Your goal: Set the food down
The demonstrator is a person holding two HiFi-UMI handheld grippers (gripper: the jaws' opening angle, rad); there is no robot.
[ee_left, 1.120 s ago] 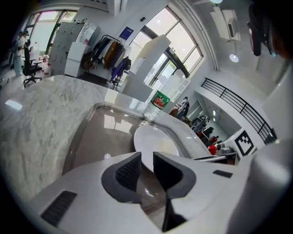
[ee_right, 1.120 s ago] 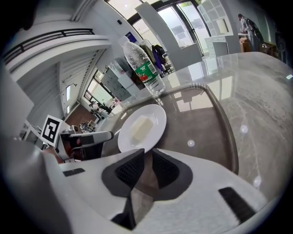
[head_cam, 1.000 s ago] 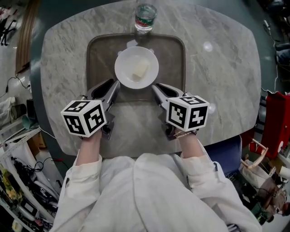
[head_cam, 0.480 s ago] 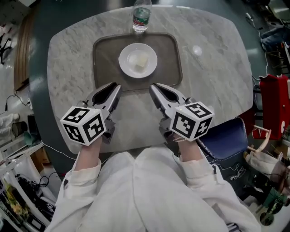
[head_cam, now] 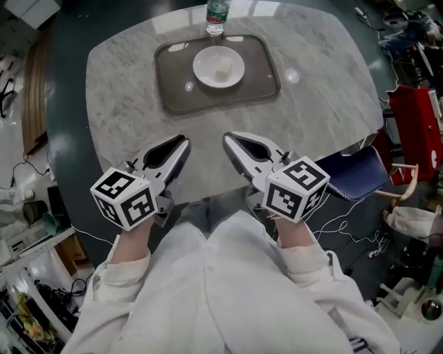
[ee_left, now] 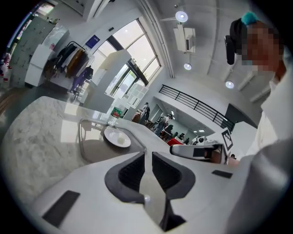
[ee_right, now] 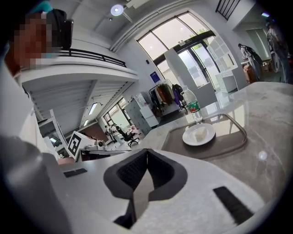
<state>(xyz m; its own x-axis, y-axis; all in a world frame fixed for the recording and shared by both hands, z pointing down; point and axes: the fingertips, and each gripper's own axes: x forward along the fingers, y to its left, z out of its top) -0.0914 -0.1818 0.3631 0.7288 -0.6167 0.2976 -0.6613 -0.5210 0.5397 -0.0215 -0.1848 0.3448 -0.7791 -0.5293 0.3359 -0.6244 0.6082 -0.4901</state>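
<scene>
Food [head_cam: 223,68]: 1 pale chunk lying on the white plate [head_cam: 205,66], set down at the far side of the table [head_cam: 124,104].
Table: grey marble top with rounded corners; the tray [head_cam: 180,86] rests on its far half.
Tray: dark and rectangular, carrying the plate near its middle.
Left gripper [head_cam: 182,142]: over the near table edge, pointing toward the tray; its 2 jaws stand a narrow slit apart and hold nothing.
Right gripper [head_cam: 228,137]: beside the left one, well apart from the tray; its 2 jaws have just been closing and now meet, with nothing between them.
Plate: round, upright on the tray.
Bottle [head_cam: 216,17]: clear with a green label, upright just beyond the tray's far edge.
</scene>
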